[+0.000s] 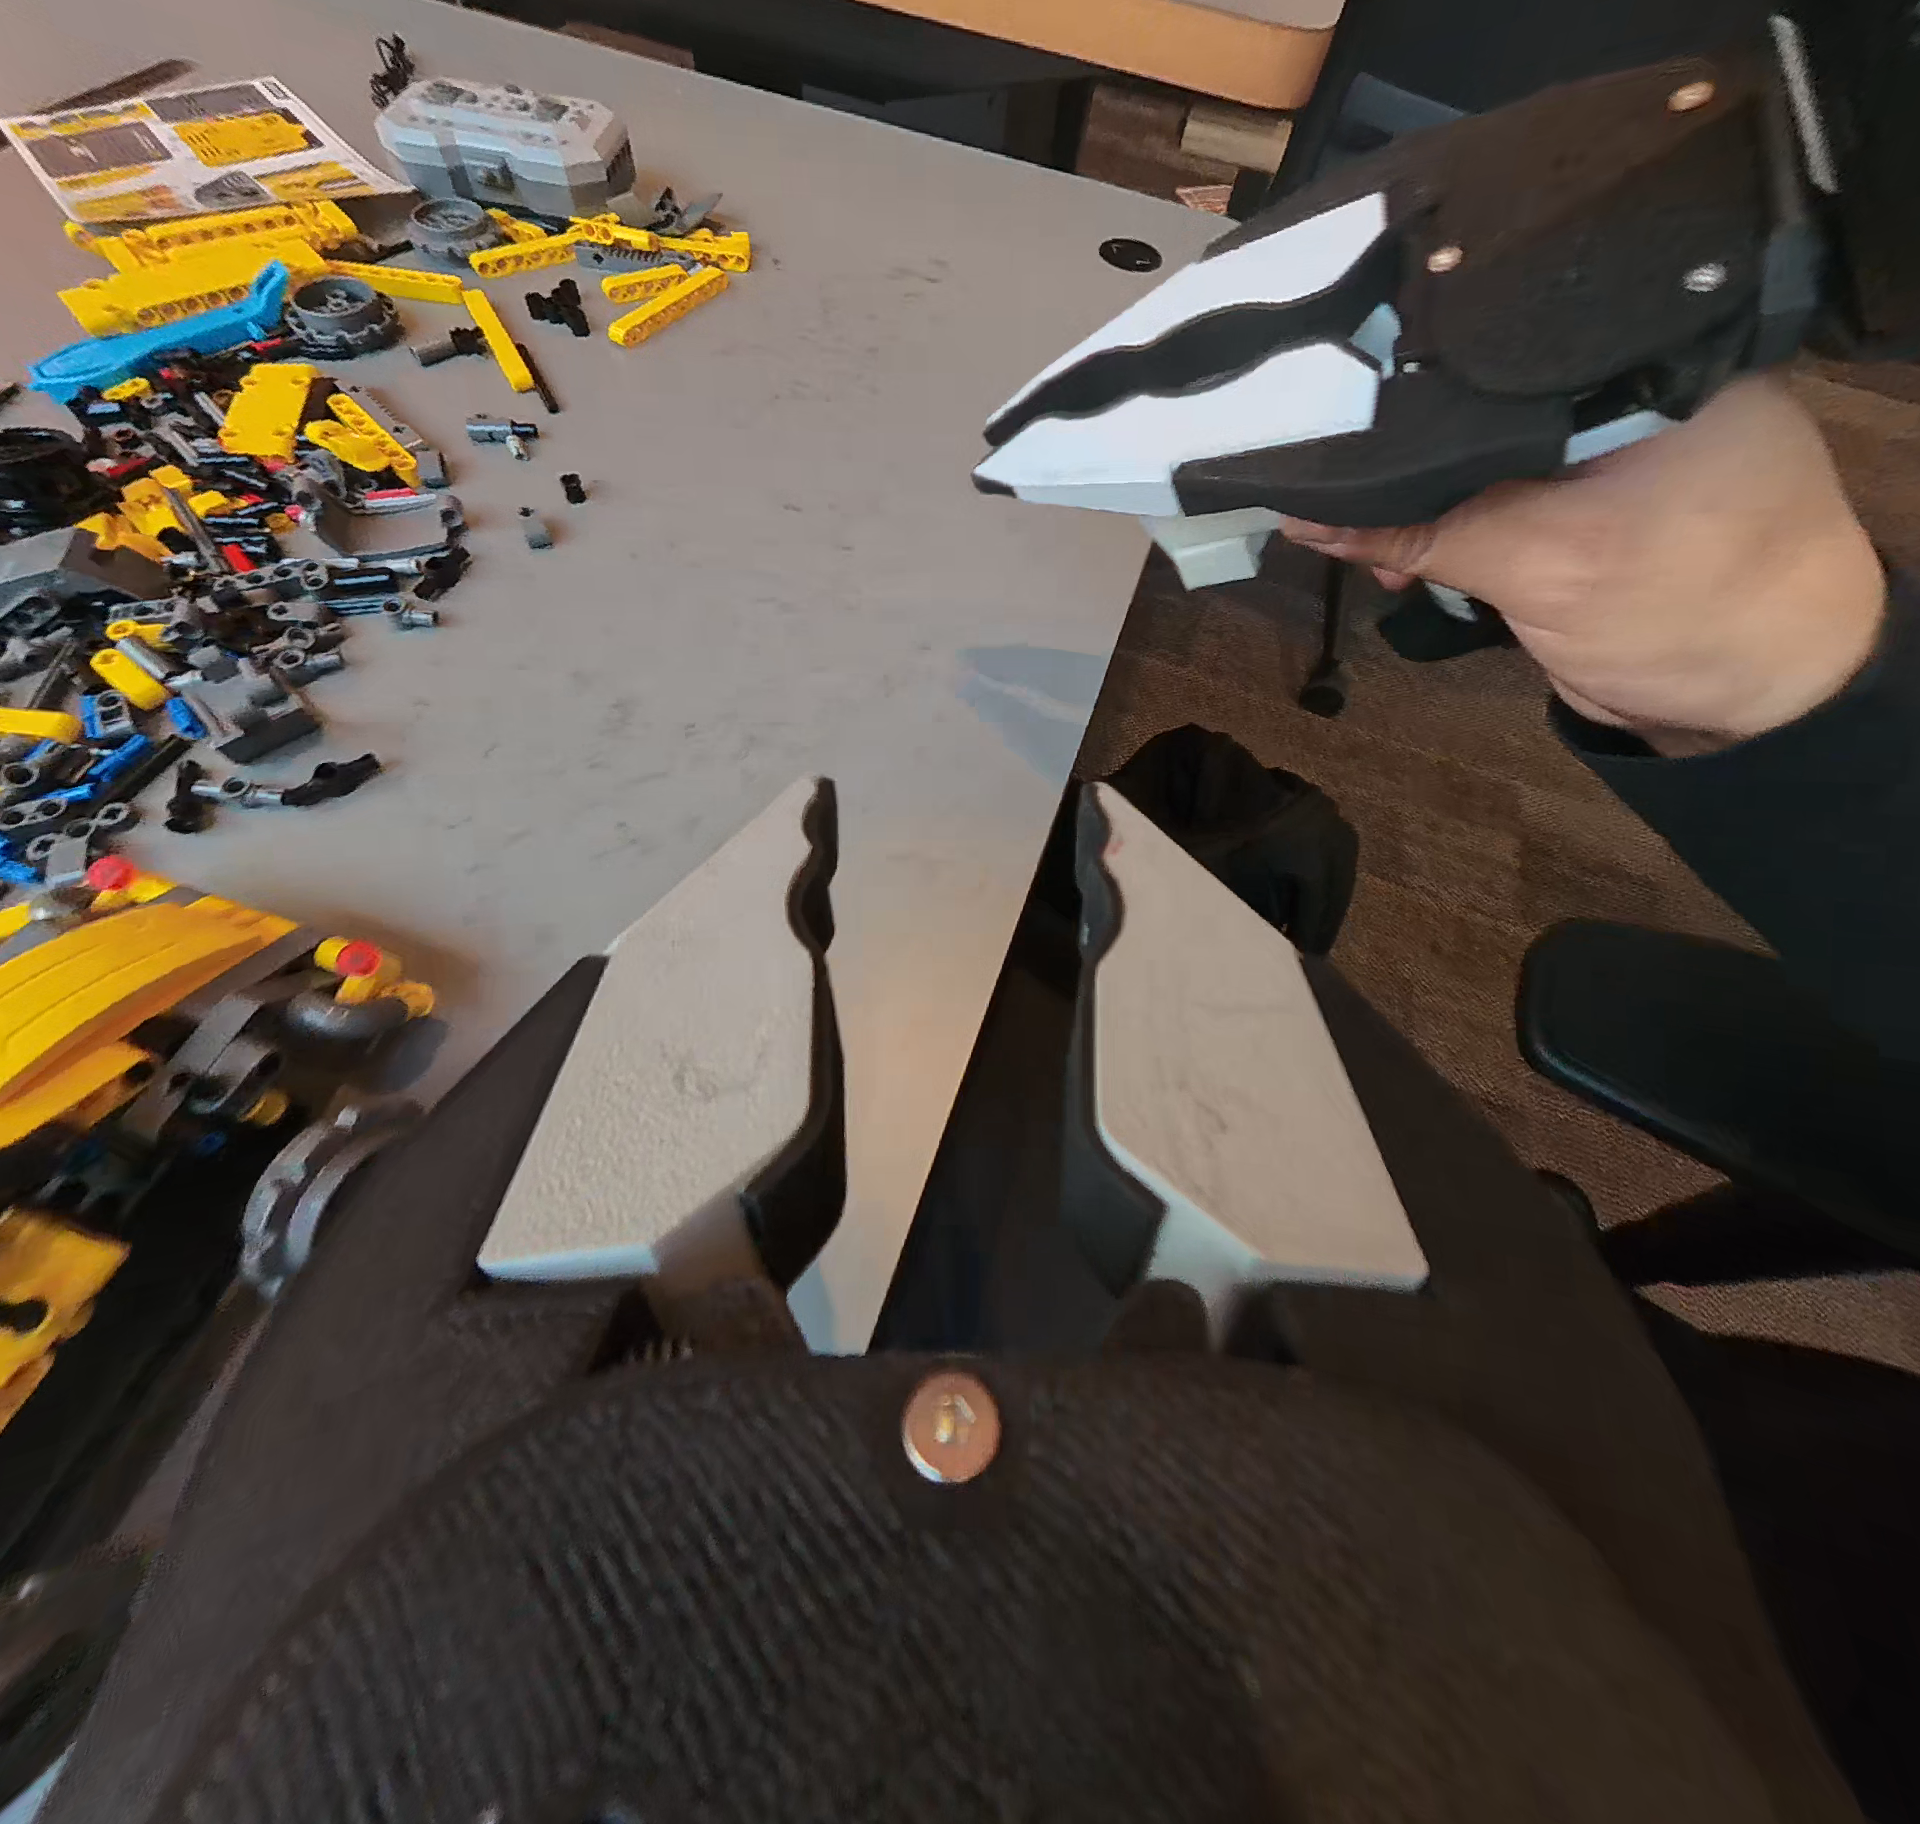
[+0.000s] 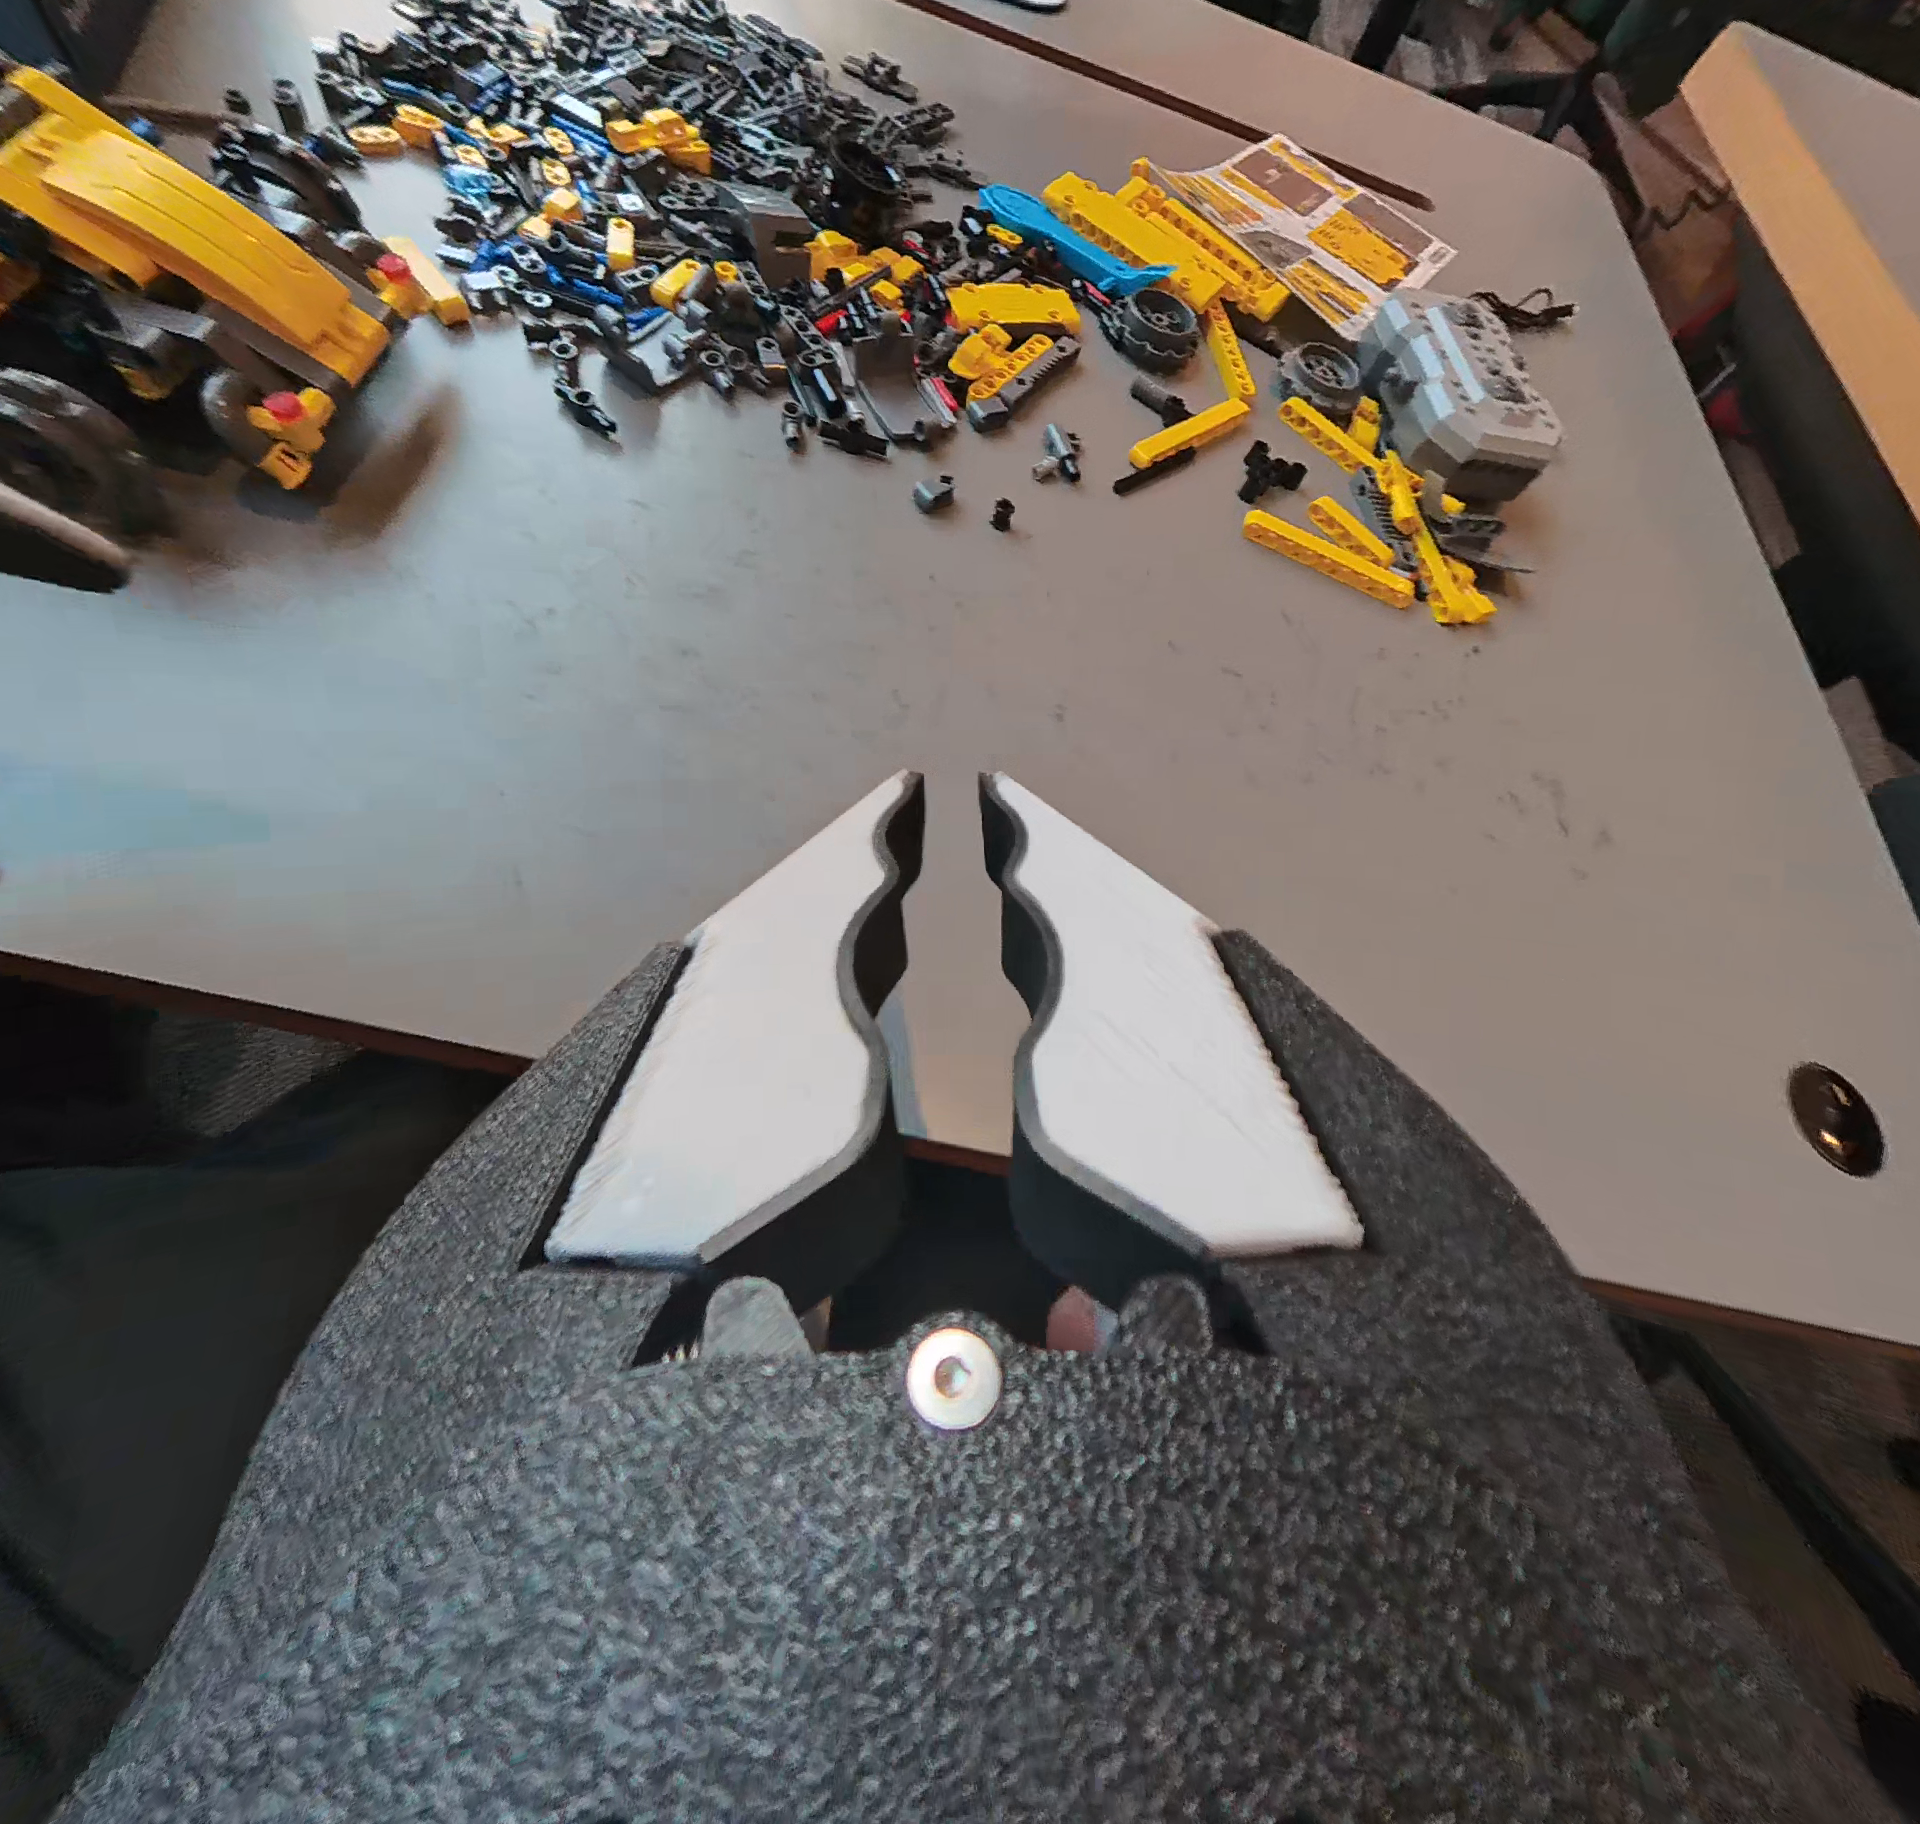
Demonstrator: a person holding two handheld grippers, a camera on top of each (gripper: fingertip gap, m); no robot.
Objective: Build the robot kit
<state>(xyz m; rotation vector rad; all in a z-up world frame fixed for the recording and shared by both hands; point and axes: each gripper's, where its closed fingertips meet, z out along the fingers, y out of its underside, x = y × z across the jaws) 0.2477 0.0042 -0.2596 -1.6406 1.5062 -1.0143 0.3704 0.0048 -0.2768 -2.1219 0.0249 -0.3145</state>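
Both tongs hang empty above a grey table [image 2: 1143,683]; the left gripper [image 1: 951,808] has jaws wide apart at the table's near edge. The right gripper [image 2: 951,787] has jaws nearly together w/ a thin gap, nothing between them. Beyond it on the table lies a pile of toy building parts [image 2: 727,247], w/ a part-built yellow vehicle [image 2: 187,257] left of the pile & a grey battery box [image 2: 1455,382] to its right, all well apart from both tongs.

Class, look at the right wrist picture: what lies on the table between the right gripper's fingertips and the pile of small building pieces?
Nothing: in the right wrist view only bare grey table separates the right gripper from the pile of pieces.
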